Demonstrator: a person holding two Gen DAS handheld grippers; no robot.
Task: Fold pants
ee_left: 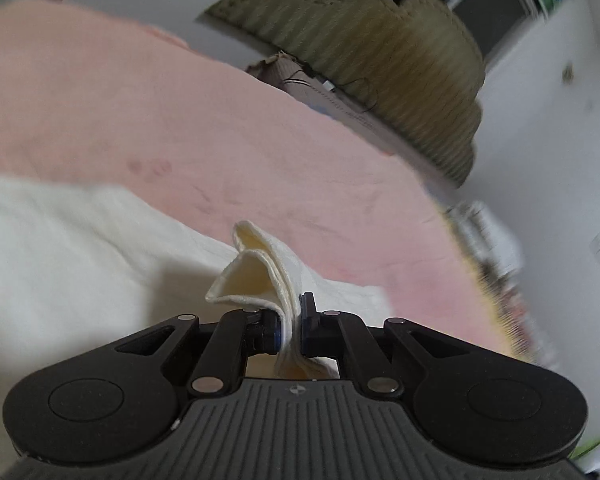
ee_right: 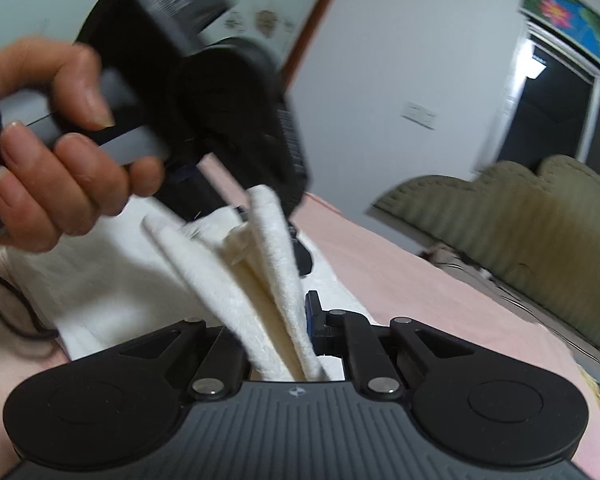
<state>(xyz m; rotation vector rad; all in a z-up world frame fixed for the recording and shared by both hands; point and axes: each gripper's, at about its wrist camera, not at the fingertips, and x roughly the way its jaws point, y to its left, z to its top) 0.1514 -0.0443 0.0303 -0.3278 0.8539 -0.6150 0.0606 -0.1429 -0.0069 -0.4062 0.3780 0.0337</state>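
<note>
Now each hand-held gripper (ee_left: 291, 326) (ee_right: 296, 332) pinches the cream pants (ee_left: 80, 248) edge.

Left claw (ee_right: 260, 216) motion-blurred, half-hidden

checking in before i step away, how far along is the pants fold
Done: both grips are made. The left gripper and the right gripper are each shut on a doubled edge of the cream pants. In hand: lifting those edges off the pink bed cover. Left: carrying them over, laying them down; no finished fold shows yet.
</note>
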